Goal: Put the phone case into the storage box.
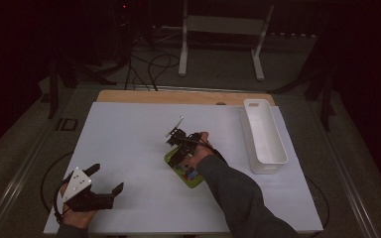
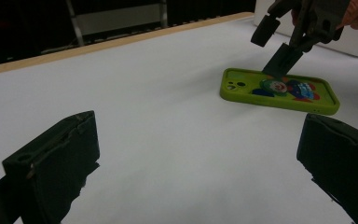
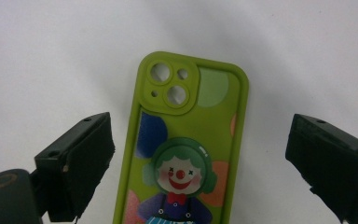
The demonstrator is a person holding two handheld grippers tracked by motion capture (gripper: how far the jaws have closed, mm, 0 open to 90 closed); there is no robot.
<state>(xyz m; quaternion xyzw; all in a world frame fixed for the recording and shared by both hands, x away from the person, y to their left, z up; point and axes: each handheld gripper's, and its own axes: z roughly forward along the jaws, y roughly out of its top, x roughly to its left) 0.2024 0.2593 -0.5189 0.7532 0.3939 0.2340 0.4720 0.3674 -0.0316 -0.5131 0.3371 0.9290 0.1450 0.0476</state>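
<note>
Two grippers working over a white table point(image 1: 129, 144). Lying flat just right of centre in the high view: a lime-green phone case point(image 1: 184, 171), back side up. Hovering directly above it, pointing down: the right gripper point(image 1: 182, 144), jaws standing wide apart, nothing clamped between them.

Showing plainly in the right gripper view: the phone case point(image 3: 186, 149) lying lengthwise in the gap between the two black jaws, camera cut-outs toward the top of the frame, a clown figure with green hair and a red nose point(image 3: 179, 175) toward the bottom. Sitting nearer the jaw at lower left than the one at right; touching neither, as far as can be told.

Resting at the lower left of the high view, well apart from the case: the left gripper point(image 1: 106, 179), jaws likewise spread open and holding nothing, grey three-cornered plate on top.

Offering a side-on look from the left gripper view: the case point(image 2: 279, 91) at upper right of the frame, low and flat on the table, with one jaw of the right gripper point(image 2: 284, 58) coming down at its far edge; contact impossible to judge there.

Standing at the right side of the high view, beyond the case: a long white bin point(image 1: 264, 136), sitting on the table beside the person's sleeve point(image 1: 238, 193).
</note>
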